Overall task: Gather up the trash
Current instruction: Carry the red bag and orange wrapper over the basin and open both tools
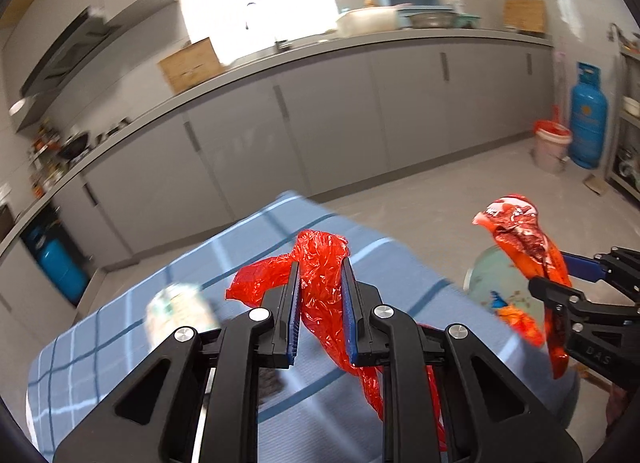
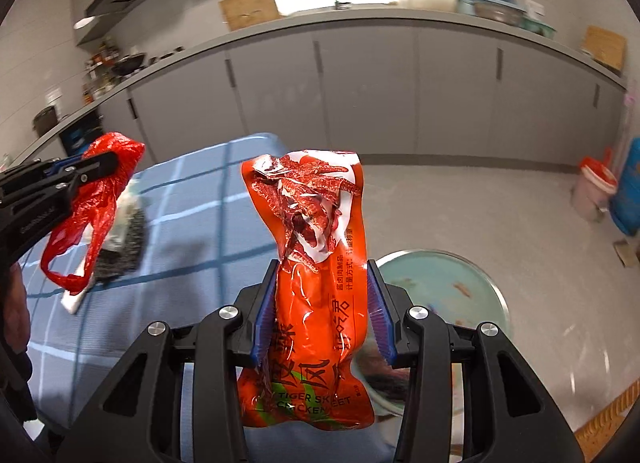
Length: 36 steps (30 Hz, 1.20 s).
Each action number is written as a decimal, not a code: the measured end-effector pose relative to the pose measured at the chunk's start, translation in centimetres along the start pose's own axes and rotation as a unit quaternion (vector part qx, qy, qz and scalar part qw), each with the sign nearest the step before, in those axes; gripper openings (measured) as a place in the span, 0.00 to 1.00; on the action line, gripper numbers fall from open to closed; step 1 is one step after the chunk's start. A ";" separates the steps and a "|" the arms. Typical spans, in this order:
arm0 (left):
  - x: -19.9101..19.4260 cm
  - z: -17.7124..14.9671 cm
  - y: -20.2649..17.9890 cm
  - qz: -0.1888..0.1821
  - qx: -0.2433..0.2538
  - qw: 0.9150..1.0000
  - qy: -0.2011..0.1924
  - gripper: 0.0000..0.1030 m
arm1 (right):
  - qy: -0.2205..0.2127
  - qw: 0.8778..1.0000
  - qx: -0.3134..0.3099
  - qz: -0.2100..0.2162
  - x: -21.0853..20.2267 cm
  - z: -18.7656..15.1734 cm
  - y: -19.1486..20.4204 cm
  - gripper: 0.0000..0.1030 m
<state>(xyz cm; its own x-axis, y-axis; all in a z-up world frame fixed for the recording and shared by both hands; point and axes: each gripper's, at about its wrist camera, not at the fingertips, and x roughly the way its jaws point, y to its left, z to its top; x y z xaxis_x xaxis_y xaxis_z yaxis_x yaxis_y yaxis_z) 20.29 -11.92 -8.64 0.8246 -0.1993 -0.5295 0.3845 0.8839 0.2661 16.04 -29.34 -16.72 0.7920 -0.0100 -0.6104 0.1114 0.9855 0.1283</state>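
Note:
My left gripper (image 1: 320,263) is shut on a crumpled red plastic bag (image 1: 320,283) and holds it above the blue checked tablecloth (image 1: 120,335); the bag also shows in the right wrist view (image 2: 96,199), hanging open. My right gripper (image 2: 322,275) is shut on an orange chicken-feet snack packet (image 2: 316,263), held upright above the table's edge; the packet also shows at the right of the left wrist view (image 1: 520,239). A white and dark wrapper (image 2: 120,239) lies on the cloth under the bag; it shows blurred in the left wrist view (image 1: 176,315).
A pale green round basin (image 2: 460,275) sits below the table's right side. A lined trash bucket (image 1: 552,143) and a blue gas cylinder (image 1: 588,115) stand by the far wall. Grey kitchen cabinets (image 1: 320,111) run along the back.

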 end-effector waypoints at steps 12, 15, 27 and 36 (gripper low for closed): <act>2.8 2.1 -8.3 -0.089 0.037 0.995 -0.010 0.18 | 0.004 0.996 0.062 -0.068 0.8 -0.5 -9.1 0.41; 3.5 2.3 -10.1 -0.108 0.044 0.993 -0.005 0.18 | 0.011 0.995 0.070 -0.071 1.5 -0.9 -10.2 0.41; 5.6 1.8 -13.8 -0.121 0.061 0.991 -0.002 0.76 | 0.014 0.992 0.093 -0.079 4.0 -2.3 -12.4 0.66; 5.6 0.9 -11.6 -0.081 0.051 0.995 0.008 0.85 | 0.027 0.993 0.095 -0.069 4.5 -3.2 -11.8 0.67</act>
<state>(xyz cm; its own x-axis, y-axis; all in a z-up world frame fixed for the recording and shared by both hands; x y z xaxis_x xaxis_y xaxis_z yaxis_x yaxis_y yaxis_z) 20.78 -23.67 -13.94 0.7418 -0.3280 -0.5849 0.5530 0.7926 0.2569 16.33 -40.42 -23.50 0.7283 -0.1277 -0.6733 0.3320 0.9252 0.1836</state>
